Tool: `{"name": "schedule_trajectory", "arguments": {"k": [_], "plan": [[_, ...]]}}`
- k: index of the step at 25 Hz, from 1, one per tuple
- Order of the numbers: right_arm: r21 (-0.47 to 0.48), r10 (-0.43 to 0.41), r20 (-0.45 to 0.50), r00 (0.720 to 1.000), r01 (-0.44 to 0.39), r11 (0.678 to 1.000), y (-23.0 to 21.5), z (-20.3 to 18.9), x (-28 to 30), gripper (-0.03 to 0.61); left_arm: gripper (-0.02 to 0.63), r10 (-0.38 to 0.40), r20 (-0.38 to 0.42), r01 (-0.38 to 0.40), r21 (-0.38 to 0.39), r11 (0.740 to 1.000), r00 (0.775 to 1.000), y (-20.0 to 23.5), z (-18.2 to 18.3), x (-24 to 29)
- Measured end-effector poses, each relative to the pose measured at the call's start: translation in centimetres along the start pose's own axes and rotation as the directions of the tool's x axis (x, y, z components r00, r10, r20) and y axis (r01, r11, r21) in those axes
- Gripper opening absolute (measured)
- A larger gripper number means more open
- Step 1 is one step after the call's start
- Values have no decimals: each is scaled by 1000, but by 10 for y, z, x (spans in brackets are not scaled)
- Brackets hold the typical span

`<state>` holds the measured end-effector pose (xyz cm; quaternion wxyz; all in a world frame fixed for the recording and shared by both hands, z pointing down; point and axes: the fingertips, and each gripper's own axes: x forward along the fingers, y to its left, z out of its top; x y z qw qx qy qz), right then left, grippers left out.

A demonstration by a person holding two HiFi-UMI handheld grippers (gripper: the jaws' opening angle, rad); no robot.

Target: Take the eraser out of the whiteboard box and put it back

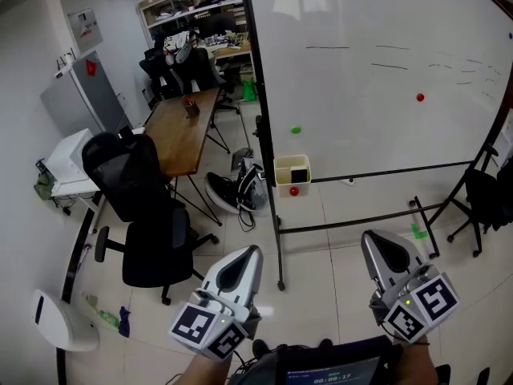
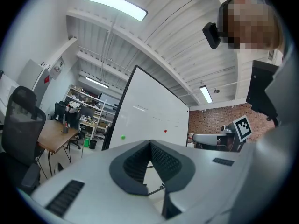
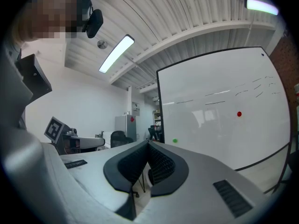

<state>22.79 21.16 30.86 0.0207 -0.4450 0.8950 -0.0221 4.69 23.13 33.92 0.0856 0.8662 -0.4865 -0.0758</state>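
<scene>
The whiteboard (image 1: 377,70) stands on a black wheeled frame ahead of me. A cream box (image 1: 291,169) hangs at its lower left corner, with a dark block, apparently the eraser (image 1: 299,175), showing inside and a red magnet (image 1: 294,191) on its front. Both grippers are held low, well short of the board. My left gripper (image 1: 250,251) (image 2: 150,143) points at the board's left post, its jaws shut with nothing between them. My right gripper (image 1: 370,237) (image 3: 148,143) points at the board's lower rail, also shut and empty.
A green magnet (image 1: 296,130) and a red magnet (image 1: 420,98) sit on the board. The frame's foot (image 1: 280,283) reaches toward me. Left of it are shoes (image 1: 232,191), a wooden table (image 1: 183,131), and two black office chairs (image 1: 128,171) (image 1: 156,243).
</scene>
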Motion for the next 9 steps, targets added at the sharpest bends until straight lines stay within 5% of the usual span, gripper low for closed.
{"name": "schedule_trajectory", "arguments": {"k": [9], "plan": [[-4, 5, 3, 1000, -5, 1000, -5, 2, -11, 23, 29, 1, -3, -1, 4, 1000, 1000, -14, -4, 2]]}}
